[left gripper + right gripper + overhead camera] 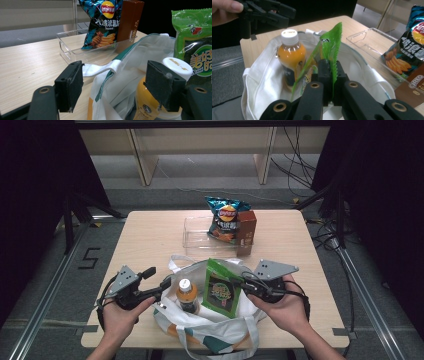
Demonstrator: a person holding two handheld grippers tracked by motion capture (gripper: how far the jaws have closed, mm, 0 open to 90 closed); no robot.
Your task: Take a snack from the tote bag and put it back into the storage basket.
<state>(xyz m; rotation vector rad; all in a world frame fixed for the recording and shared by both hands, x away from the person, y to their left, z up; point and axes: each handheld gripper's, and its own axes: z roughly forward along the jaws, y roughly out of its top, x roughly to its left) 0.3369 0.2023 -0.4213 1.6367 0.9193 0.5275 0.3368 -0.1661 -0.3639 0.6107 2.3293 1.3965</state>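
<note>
My right gripper (241, 285) (330, 75) is shut on the edge of a green snack packet (221, 290) (329, 42), which stands upright in the mouth of a white tote bag (220, 326) (259, 75). Beside the packet, an orange juice bottle (186, 295) (290, 55) with a white cap stands inside the bag. My left gripper (157, 277) (117, 80) is open at the bag's left rim. The white cloth edge (105, 68) lies between its wide jaws, next to the bottle (150, 105) and the packet (195, 45).
A clear plastic tray (195, 232) (72, 50) (367, 40) sits at the back of the wooden table (150, 240). It holds a blue chips bag (225, 220) (103, 25) and a brown biscuit box (246, 230) (128, 22). Dark curtains stand on both sides.
</note>
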